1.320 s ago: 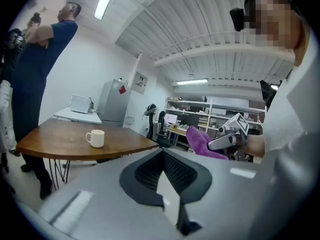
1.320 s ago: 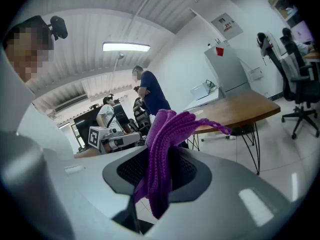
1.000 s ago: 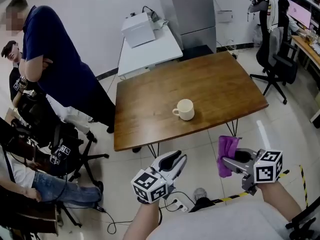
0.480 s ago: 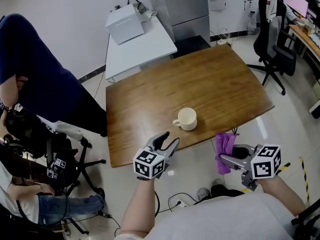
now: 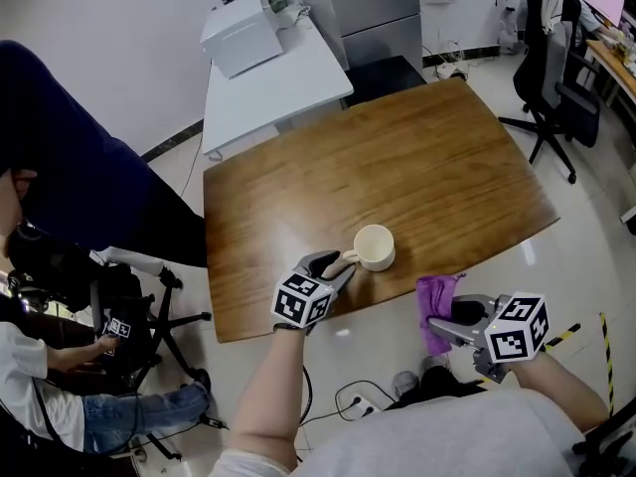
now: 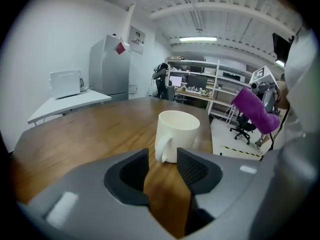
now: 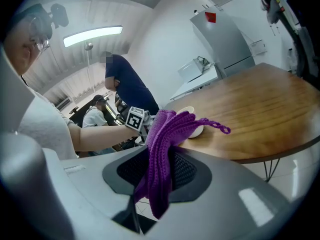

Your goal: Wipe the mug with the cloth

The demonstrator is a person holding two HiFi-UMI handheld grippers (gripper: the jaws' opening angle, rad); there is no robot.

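Head view gives the layout: the cream mug [image 5: 376, 247] stands upright near the lower edge of the wooden table [image 5: 427, 157], low centre of frame, its handle turned toward the left gripper [image 5: 334, 263], whose tips sit just beside it. Left gripper view fills in what that angle can't: the jaws stand apart and have just been opening, with only bare tabletop in the gap and the handle just past the tips, lined up with it. Down at lower right, off the table edge, the right gripper [image 5: 442, 324] carries the purple cloth [image 5: 433, 301]. Right gripper view settles the grip: jaws clamped on the knitted cloth, folds hanging below and bunched above, the mug half hidden behind them.
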